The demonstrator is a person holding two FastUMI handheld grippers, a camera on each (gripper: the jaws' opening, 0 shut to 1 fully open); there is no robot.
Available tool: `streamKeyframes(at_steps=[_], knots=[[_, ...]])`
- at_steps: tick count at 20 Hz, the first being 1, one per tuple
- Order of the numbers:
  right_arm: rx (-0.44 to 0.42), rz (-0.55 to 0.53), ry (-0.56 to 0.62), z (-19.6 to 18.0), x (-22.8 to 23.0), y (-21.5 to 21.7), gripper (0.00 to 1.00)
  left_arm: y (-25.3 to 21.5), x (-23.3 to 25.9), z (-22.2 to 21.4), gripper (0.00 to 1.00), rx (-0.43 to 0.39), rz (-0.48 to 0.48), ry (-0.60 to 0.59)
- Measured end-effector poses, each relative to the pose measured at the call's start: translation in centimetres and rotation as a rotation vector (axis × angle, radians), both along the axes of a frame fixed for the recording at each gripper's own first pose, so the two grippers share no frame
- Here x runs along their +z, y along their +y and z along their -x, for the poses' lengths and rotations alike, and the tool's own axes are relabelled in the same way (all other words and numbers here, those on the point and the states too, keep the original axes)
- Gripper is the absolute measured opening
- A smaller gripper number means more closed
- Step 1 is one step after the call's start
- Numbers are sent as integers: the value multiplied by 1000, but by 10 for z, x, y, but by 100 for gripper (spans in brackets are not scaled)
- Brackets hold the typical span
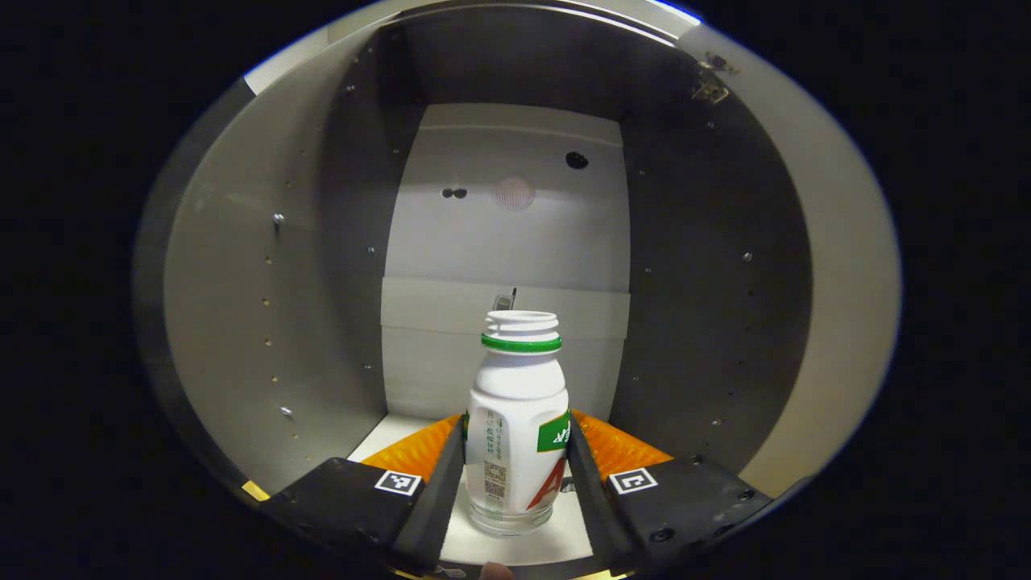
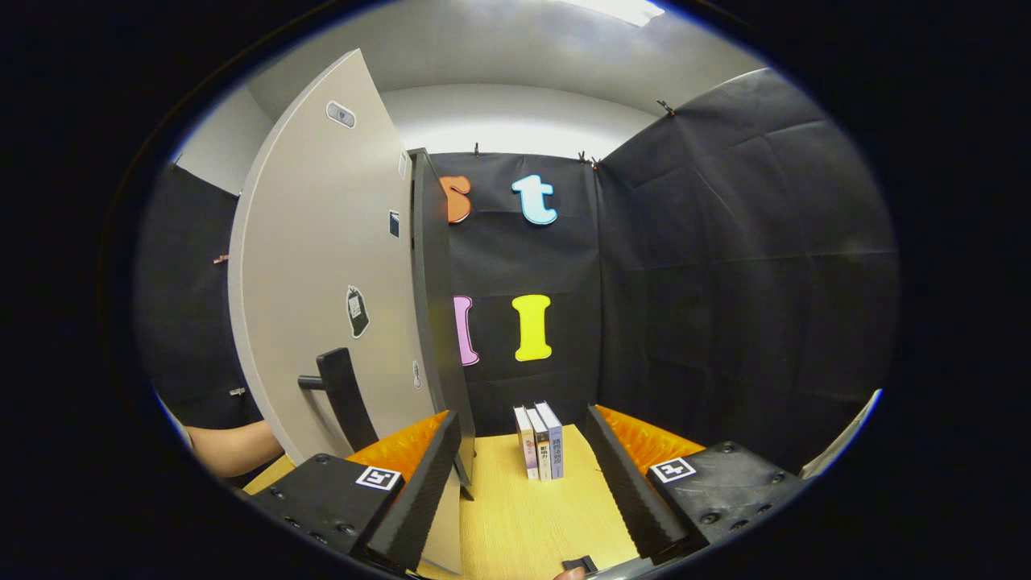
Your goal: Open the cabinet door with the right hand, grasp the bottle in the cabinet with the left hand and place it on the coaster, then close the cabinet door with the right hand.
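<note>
One bottle in the cabinet; one cabinet door; three books on the tabletop.

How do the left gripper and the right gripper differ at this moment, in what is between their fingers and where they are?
The left gripper has the bottle between its fingers, which lie against the bottle's sides; the right gripper has nothing between its fingers and stands open.
The left gripper reaches into the cabinet; the right gripper is outside, above the wooden table, beside the open cabinet door.
Both point forward and roughly level.
</note>
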State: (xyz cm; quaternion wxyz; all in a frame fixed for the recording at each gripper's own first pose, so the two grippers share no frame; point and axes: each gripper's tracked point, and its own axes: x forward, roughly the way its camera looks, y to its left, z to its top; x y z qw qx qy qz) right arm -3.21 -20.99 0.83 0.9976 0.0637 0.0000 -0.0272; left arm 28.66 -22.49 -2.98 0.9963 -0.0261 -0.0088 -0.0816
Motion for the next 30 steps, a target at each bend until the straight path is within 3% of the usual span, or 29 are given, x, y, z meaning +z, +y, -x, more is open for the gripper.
streamKeyframes(at_steps=[7,15,19,25,30], knots=[[-2,13,-14,11,2,19,96,51,21,92,70,-17,-16,-45],[-32,39,-41,8,8,25,96,127,-9,184,70,13,-12,-33],[-56,42,-56,9,11,27,96,154,-44,215,70,5,-43,-55],[-101,111,-101,11,19,29,95,194,-112,265,70,9,-5,-38],[-122,84,-106,13,18,28,95,216,-175,292,70,18,-9,-29]])
